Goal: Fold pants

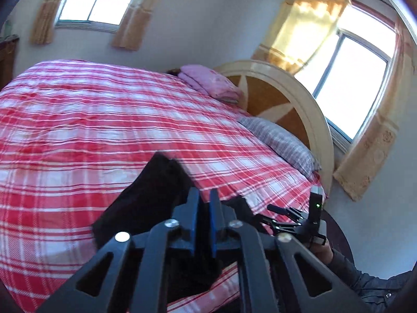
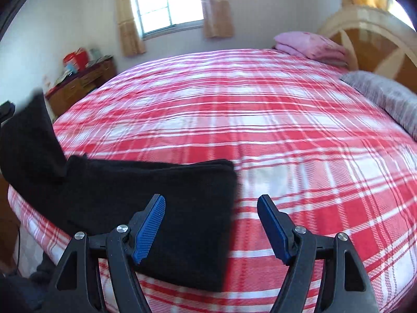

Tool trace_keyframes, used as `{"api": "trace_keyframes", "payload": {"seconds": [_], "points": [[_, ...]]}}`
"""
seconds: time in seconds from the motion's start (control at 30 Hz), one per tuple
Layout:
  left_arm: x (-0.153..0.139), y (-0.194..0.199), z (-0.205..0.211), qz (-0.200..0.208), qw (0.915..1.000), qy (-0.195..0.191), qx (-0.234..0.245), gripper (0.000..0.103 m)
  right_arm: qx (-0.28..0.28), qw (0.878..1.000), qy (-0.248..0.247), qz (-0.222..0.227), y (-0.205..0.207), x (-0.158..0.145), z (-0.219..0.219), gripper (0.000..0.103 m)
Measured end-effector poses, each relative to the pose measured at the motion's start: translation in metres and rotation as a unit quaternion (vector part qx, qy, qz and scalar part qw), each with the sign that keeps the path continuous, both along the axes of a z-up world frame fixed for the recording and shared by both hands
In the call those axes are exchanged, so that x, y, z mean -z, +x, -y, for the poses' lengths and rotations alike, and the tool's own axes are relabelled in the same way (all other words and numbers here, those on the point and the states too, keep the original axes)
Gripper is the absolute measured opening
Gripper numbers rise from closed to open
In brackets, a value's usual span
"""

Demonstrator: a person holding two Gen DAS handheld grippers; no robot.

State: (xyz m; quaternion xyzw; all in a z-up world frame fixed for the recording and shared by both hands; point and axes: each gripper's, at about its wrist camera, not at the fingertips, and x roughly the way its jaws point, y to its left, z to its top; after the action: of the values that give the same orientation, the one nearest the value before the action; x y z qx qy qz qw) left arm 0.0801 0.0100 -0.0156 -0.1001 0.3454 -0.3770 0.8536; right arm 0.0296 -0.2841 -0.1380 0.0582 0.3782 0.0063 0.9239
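- Left wrist view: the left gripper (image 1: 204,203) has its blue pads nearly together, clamped on a raised part of the black pants (image 1: 146,208), which is lifted off the bed near its front edge.
- Surface: a bed covered by a red-and-white plaid bedspread (image 1: 104,130), smooth over most of its area.
- At the head end, a folded pink blanket (image 1: 208,83) and a grey plaid pillow (image 1: 281,140) lie against a cream and brown arched headboard (image 1: 286,96).
- Room: pale walls, two bright windows (image 1: 349,86) with tan curtains (image 1: 305,26) drawn aside.
- The right gripper (image 1: 284,212) shows at lower right over the bed's edge, held by a hand in a dark sleeve (image 1: 365,279); its state is unclear from here.
- Right wrist view: the right gripper (image 2: 211,208) is spread wide, holding nothing, one pad over the pants, the other over bare bedspread.
- The pants (image 2: 146,208) lie as a flat folded stack at the near left corner of the bed, with one part rising at far left.
- A wooden dresser (image 2: 80,83) stands by the far wall, with red items (image 2: 75,58) on top.
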Motion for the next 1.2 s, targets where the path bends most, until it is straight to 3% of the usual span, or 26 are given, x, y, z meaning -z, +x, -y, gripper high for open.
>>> {"api": "trace_keyframes", "payload": {"seconds": [0.13, 0.23, 0.37, 0.53, 0.63, 0.7, 0.77, 0.8, 0.97, 1.2], "points": [[0.009, 0.001, 0.051, -0.009, 0.9984, 0.034, 0.045, 0.006, 0.022, 1.0, 0.018, 0.0, 0.001, 0.003, 0.017, 0.075], [0.013, -0.006, 0.071, 0.011, 0.997, 0.05, 0.059, 0.006, 0.006, 0.999, 0.033, 0.001, -0.001, 0.003, 0.019, 0.075], [0.015, -0.015, 0.058, 0.042, 0.9954, 0.078, 0.038, 0.006, -0.068, 0.992, 0.108, -0.007, -0.003, 0.003, 0.002, 0.075], [0.045, -0.013, 0.012, 0.047, 0.9883, 0.142, -0.03, 0.006, -0.145, 0.967, 0.203, -0.045, 0.011, 0.008, -0.036, 0.075], [0.066, -0.006, -0.027, 0.026, 0.985, 0.152, -0.077, 0.012, -0.167, 0.957, 0.224, -0.076, 0.028, 0.019, -0.061, 0.075], [0.081, -0.002, -0.049, 0.009, 0.9825, 0.151, -0.108, 0.027, -0.17, 0.954, 0.228, -0.094, 0.041, 0.028, -0.076, 0.075], [0.096, 0.001, -0.068, -0.008, 0.9795, 0.148, -0.137, 0.051, -0.168, 0.95, 0.234, -0.117, 0.055, 0.039, -0.086, 0.075], [0.102, 0.003, -0.073, -0.015, 0.9789, 0.143, -0.145, 0.053, -0.166, 0.949, 0.238, -0.126, 0.059, 0.044, -0.09, 0.075], [0.128, 0.012, -0.079, -0.052, 0.9783, 0.125, -0.157, 0.055, -0.169, 0.945, 0.238, -0.148, 0.075, 0.054, -0.111, 0.075], [0.142, 0.014, -0.069, -0.065, 0.9797, 0.121, -0.146, 0.055, -0.187, 0.943, 0.224, -0.161, 0.078, 0.056, -0.13, 0.073]]}}
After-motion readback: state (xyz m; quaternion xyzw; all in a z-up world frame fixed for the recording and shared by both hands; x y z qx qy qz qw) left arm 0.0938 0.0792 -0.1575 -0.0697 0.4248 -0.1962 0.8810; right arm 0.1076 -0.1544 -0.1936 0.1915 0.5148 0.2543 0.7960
